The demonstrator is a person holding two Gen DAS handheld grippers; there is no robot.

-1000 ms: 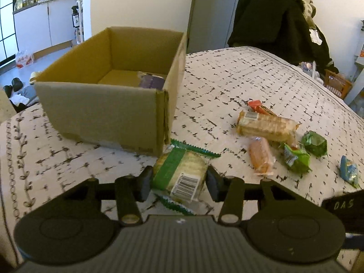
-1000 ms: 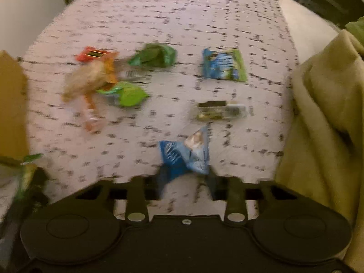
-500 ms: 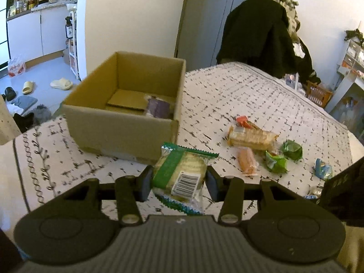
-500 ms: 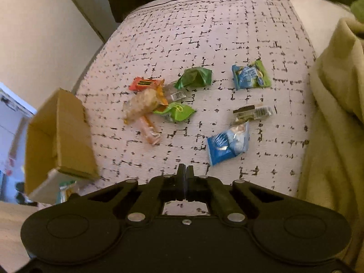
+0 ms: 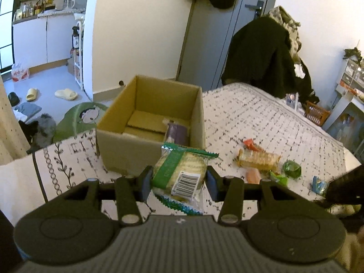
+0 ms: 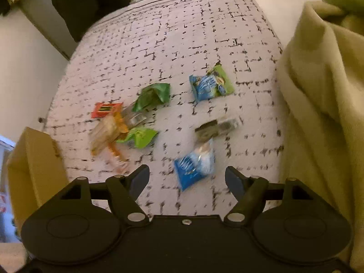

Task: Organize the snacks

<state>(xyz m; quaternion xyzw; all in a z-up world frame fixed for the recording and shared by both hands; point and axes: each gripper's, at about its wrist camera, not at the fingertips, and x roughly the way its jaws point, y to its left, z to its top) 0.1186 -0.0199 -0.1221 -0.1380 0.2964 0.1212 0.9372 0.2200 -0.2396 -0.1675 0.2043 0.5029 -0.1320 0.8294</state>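
While left tongs (image 5: 178,180) pinch green-banded cracker packet (image 5: 180,174) between both fingers, packet hangs in air just short of cardboard box (image 5: 127,152) near wall, barcode end toward camera. Purple packet (image 5: 176,131) lies inside box. Right tongs (image 6: 187,178) spread wide, hovering above bed (image 6: 159,52); blue snack pouch (image 6: 193,163) lies between fingers, beyond tips, untouched.

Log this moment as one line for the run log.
left tongs: shut on green-banded cracker packet, raised before brown cardboard box | right tongs: open above blue foil snack packet | six snacks loose
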